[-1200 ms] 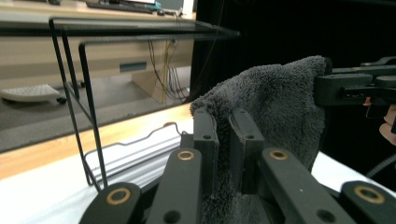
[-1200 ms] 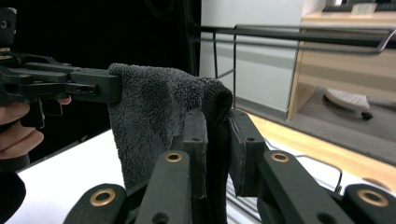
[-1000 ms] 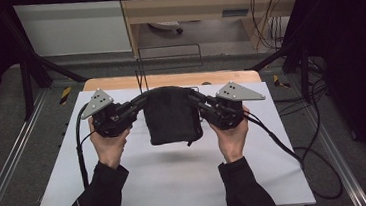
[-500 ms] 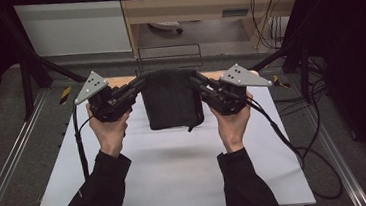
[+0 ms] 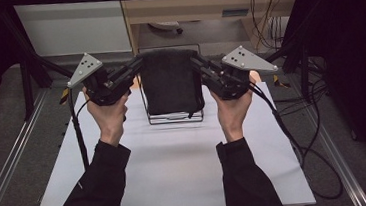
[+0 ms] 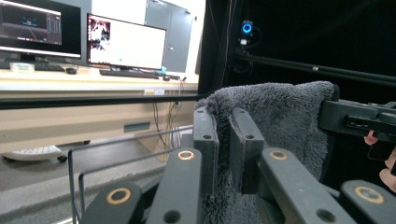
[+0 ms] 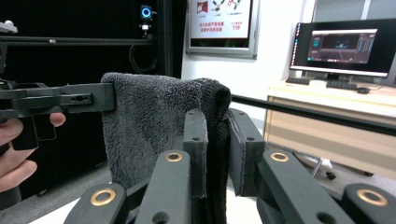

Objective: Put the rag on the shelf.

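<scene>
I see black long sleeves (image 5: 98, 190) on both forearms, reaching to the wrists. Each hand carries a black tool: the left tool (image 5: 140, 62) and the right tool (image 5: 195, 61) each bear a grey three-cornered plate (image 5: 84, 69) on top, dotted with small dark holes. A black cable (image 5: 78, 137) trails from each. Up close, my left tool's jaws are matte black flat bars with brass-ringed pivots (image 6: 186, 155) and small dark screw holes; the right tool (image 7: 215, 140) looks the same.
</scene>
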Demonstrator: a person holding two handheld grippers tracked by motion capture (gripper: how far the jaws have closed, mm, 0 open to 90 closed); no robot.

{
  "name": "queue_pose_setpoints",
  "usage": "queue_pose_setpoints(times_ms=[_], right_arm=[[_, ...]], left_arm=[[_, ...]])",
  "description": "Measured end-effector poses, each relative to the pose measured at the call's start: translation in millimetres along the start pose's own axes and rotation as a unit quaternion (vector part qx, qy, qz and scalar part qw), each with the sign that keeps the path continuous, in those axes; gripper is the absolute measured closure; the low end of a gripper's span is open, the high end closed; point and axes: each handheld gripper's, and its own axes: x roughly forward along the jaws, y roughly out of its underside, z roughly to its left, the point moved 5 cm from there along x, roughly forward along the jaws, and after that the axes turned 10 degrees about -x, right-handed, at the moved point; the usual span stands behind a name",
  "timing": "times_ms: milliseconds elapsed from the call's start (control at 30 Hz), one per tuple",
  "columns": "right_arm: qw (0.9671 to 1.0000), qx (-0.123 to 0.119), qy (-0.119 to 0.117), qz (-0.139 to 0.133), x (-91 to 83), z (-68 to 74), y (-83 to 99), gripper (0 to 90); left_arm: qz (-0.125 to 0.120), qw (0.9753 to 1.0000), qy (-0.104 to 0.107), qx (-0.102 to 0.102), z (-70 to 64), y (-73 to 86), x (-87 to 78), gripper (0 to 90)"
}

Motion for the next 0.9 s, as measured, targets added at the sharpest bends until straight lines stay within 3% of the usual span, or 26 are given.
queue_pose_setpoints(times_ms=[900], right_arm=[[0.9990,-0.012,0.019,-0.038,22.9,-30.4,-66.0,79.4]], left_arm=[[-0.038,0.9989,-0.013,0.022,-8.6,-72.1,22.8,81.8]])
